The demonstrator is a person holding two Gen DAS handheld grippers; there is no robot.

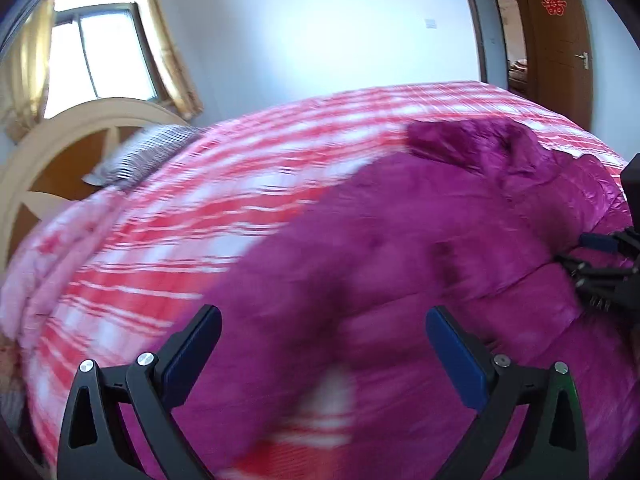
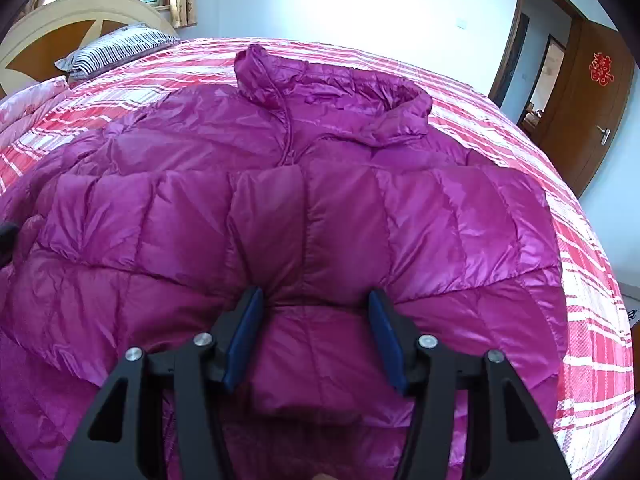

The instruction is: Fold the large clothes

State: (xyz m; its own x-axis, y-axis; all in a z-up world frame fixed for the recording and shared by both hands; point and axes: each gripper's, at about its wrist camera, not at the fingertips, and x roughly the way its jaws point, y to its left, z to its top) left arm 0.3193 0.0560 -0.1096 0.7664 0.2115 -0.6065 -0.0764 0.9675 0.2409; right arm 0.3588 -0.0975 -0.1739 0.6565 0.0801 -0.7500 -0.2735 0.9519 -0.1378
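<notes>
Jacket (image 2: pixel 312 216), magenta quilted, lies spread across the plaid bed (image 2: pixel 580 320), hood at upper centre of frame. No fold made yet. My right tool (image 2: pixel 316 304) pinches a puffed ridge of it; my left tool (image 1: pixel 324 320) hangs spread, empty, above the fabric.

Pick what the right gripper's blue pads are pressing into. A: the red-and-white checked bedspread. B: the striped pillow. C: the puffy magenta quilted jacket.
C: the right gripper has a bulging fold of the puffy magenta quilted jacket pinched between its pads.
</notes>
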